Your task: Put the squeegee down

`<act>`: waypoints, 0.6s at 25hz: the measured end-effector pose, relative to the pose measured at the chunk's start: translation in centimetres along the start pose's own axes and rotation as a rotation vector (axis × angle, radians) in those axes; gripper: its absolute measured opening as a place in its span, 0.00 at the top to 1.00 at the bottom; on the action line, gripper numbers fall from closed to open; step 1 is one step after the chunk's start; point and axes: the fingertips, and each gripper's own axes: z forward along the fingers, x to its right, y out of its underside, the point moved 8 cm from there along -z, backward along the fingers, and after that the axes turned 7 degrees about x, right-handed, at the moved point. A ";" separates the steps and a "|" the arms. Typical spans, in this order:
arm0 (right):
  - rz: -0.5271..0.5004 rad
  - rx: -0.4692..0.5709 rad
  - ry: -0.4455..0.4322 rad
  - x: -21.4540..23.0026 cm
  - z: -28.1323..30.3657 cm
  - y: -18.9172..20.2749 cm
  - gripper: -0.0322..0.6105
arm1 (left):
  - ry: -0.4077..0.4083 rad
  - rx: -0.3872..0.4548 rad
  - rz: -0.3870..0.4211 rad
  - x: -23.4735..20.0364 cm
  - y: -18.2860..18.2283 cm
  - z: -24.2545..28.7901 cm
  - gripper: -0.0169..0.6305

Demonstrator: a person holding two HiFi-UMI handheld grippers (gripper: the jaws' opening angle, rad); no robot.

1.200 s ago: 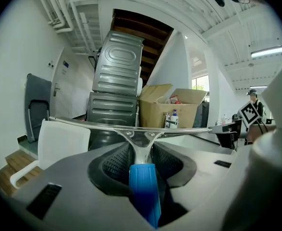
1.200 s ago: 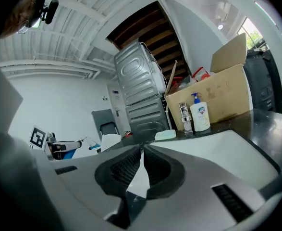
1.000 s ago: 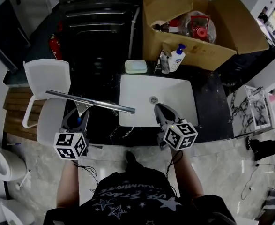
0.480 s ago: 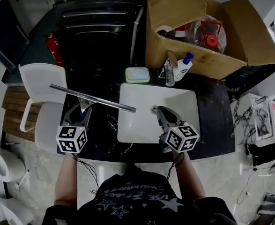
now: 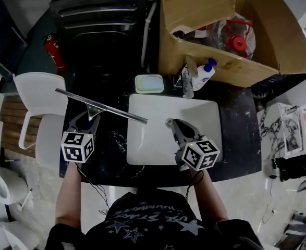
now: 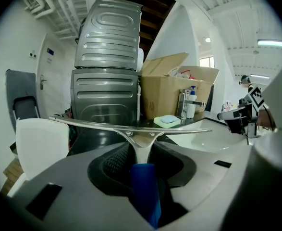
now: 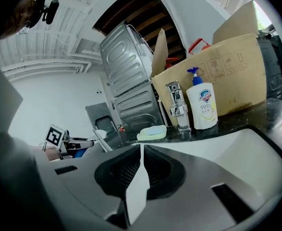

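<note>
Left gripper (image 5: 88, 123): clenched on the squeegee's blue handle.
Right gripper (image 5: 171, 124): jaws pressed together, empty, over the basin (image 5: 197, 113).
Squeegee (image 5: 100, 107): aloft; blade runs 10 to 4 o'clock, handle trails toward 6.
Blade ends: left over white chair (image 5: 35, 87), right over basin's left rim.
Open room: bare black counter (image 5: 111, 152) beneath.
Change: carried farther in over the counter; grip unchanged.
</note>
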 end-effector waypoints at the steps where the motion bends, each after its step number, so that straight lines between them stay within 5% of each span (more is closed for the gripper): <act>1: 0.002 -0.003 0.001 0.2 0.1 0.1 0.86 | 0.000 -0.009 -0.001 -0.1 0.2 0.3 0.72; 15: 0.018 -0.011 0.002 1.0 0.9 0.6 0.86 | -0.016 -0.196 0.012 -1.2 0.7 3.0 0.72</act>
